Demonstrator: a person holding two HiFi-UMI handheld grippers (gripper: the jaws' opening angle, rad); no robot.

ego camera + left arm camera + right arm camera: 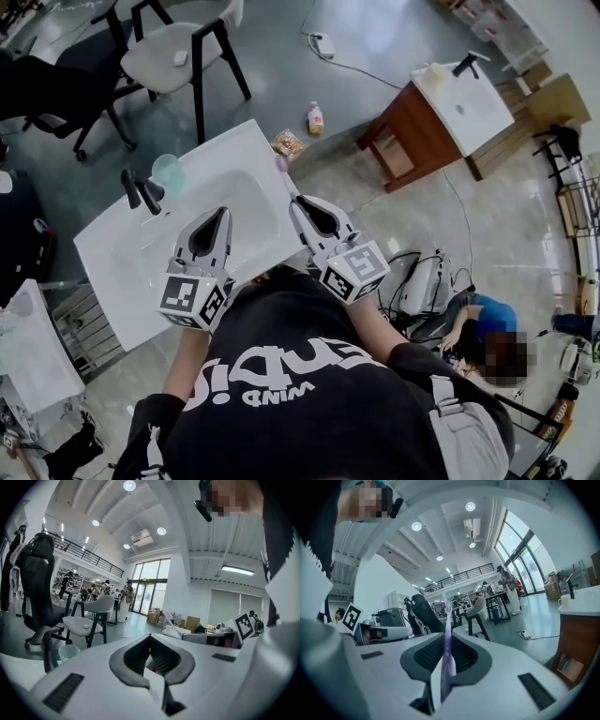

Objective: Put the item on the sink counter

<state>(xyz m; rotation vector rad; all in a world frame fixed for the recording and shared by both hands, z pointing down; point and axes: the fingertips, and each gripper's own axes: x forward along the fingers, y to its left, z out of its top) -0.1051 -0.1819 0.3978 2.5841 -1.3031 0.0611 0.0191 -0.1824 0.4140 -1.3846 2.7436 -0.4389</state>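
You are standing over a white sink counter [234, 159] with a sunk bowl in it, and grey floor is showing all around it. One black tap [141, 190] and one pale green cup [170, 172] are sitting at the counter's 10 o'clock side. You are holding your left gripper [223, 212] [150, 637] over the near part of the counter, with its fingers pressed together on nothing. You are holding your right gripper [292, 200] [445, 641] just at the counter's right edge. Its fingers are squeezing one purple toothbrush [448, 616], which is sticking up past the tips, in the air and not on the counter. The middle and far corner of the counter are lying bare. On the floor past the 12 o'clock corner, one small bottle [316, 118] and one snack bag [288, 144] are lying near each other. Two chairs are standing at 11 o'clock, one white [178, 52] and one black [56, 84]. A second sink on a brown cabinet [412, 131] is standing at 2 o'clock, well apart. A person is sitting on the floor at 4 o'clock.
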